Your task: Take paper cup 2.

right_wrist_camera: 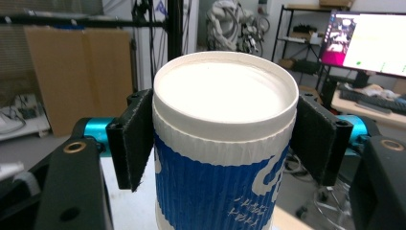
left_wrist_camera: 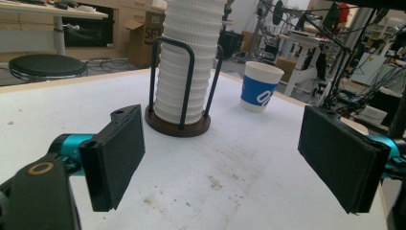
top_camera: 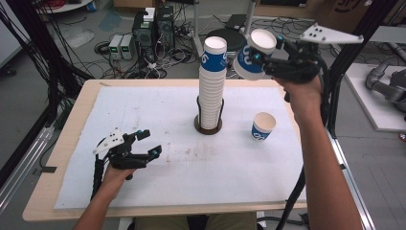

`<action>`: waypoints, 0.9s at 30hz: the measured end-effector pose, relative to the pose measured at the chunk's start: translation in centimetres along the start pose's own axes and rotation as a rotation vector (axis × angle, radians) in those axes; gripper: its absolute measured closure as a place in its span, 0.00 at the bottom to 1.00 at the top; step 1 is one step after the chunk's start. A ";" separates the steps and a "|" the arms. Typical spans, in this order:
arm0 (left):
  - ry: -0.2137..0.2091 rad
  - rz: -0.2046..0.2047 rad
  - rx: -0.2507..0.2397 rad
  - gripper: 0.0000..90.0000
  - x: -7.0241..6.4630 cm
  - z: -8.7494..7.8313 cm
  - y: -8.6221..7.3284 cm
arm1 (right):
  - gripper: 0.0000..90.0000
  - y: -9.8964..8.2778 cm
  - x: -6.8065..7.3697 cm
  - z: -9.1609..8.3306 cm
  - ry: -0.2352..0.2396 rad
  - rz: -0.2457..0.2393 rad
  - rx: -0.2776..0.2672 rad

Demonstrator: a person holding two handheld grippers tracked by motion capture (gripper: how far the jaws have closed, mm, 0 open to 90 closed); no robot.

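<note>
With the right gripper (top_camera: 258,56) clamping its fingers on a blue-and-white paper cup (top_camera: 254,53) held tilted above the surface's far edge, just beside the stack of cups (top_camera: 211,86), I'd level it before setting it down, left gripper (top_camera: 148,143) spread wide and empty near the left edge.

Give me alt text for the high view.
The right tool holds a blue-and-white paper cup above the table, beside a tall stack of cups in a wire holder. Another cup stands alone on the white mat; the left tool rests open nearby.
</note>
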State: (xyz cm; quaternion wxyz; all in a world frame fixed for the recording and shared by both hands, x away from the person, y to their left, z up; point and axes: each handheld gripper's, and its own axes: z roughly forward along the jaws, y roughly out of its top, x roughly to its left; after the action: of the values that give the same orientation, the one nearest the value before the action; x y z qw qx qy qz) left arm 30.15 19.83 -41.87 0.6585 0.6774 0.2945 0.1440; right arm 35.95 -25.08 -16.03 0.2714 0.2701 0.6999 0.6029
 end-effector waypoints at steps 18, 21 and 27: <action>-0.017 0.003 -0.006 0.18 -0.4 0.1 -0.1 | 0.33 -10.2 1.4 -1.2 0.085 0.030 0.077; -0.021 0.008 -0.013 0.18 -0.5 0.1 0.0 | 0.33 -12.0 2.0 -1.1 0.098 0.019 0.095; -0.020 0.030 0.005 0.18 -0.6 0.1 -0.1 | 0.33 -14.7 2.9 -0.6 0.120 0.019 0.126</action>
State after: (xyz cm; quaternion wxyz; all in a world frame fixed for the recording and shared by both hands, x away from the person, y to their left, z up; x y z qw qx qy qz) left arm 29.76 19.40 -41.84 0.6575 0.6848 0.2779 0.1465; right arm 32.76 -25.35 -30.63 0.2056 0.2565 0.7491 0.5752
